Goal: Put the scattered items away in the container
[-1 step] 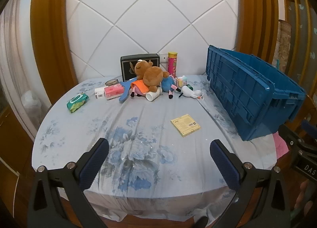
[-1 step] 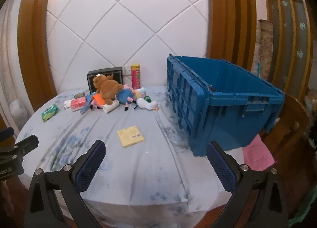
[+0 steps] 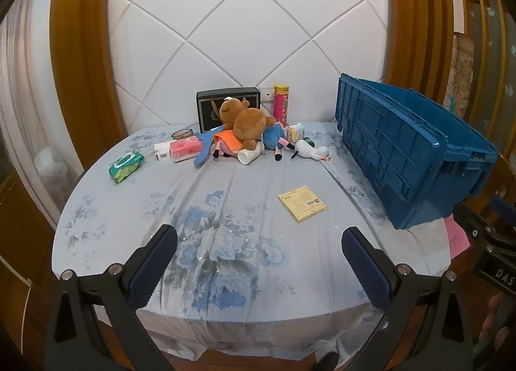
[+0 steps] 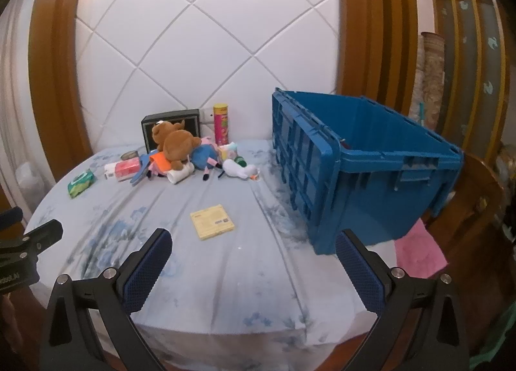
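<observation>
yellow booklet (image 4: pixel 212 221) ahead of spread fingers (image 4: pixel 146 271)

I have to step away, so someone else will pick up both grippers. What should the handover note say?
Left gripper: open, empty, above the table's near edge.
Right gripper: open, empty, near the blue crate.
Crate stands on the table's right side; little of its inside shows.
Yellow flat pack lies alone mid-table.
Green wipes pack lies far left.
Teddy bear, pink tissue pack, white cup, white plush, pink can and black box are clustered at the back.
Done: nothing evident. Left: everything.
</observation>
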### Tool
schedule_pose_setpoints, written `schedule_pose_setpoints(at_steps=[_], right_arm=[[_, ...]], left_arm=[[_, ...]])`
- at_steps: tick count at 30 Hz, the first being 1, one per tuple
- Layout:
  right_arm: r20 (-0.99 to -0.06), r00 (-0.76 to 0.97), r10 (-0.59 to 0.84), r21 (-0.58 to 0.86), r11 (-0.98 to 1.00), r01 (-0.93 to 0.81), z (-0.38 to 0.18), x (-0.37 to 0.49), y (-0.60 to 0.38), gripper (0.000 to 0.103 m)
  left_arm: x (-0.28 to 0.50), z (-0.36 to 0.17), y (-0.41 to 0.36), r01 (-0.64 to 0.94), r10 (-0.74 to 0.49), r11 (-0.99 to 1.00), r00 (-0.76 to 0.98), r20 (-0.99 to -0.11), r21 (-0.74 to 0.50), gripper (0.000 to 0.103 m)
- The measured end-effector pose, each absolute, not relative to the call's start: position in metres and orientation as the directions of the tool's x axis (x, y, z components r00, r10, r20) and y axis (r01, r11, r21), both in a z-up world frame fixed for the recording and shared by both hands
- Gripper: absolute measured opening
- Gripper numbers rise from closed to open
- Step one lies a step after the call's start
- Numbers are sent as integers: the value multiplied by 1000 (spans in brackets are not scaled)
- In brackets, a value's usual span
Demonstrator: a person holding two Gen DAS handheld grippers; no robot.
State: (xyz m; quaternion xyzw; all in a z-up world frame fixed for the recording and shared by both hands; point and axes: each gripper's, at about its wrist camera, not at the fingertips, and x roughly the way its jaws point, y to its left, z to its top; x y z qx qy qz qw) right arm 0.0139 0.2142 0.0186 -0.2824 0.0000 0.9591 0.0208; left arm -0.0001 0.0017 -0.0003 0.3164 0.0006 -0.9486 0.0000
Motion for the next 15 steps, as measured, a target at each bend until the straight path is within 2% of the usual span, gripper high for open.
schedule_pose_setpoints(at_steps=[15], right_arm=[[-542, -838, 67, -35, -998, -57, 20, 10, 218, 103]], left_arm=[[-1, -2, -6, 8, -1, -1000, -795, -607, -9, 103]])
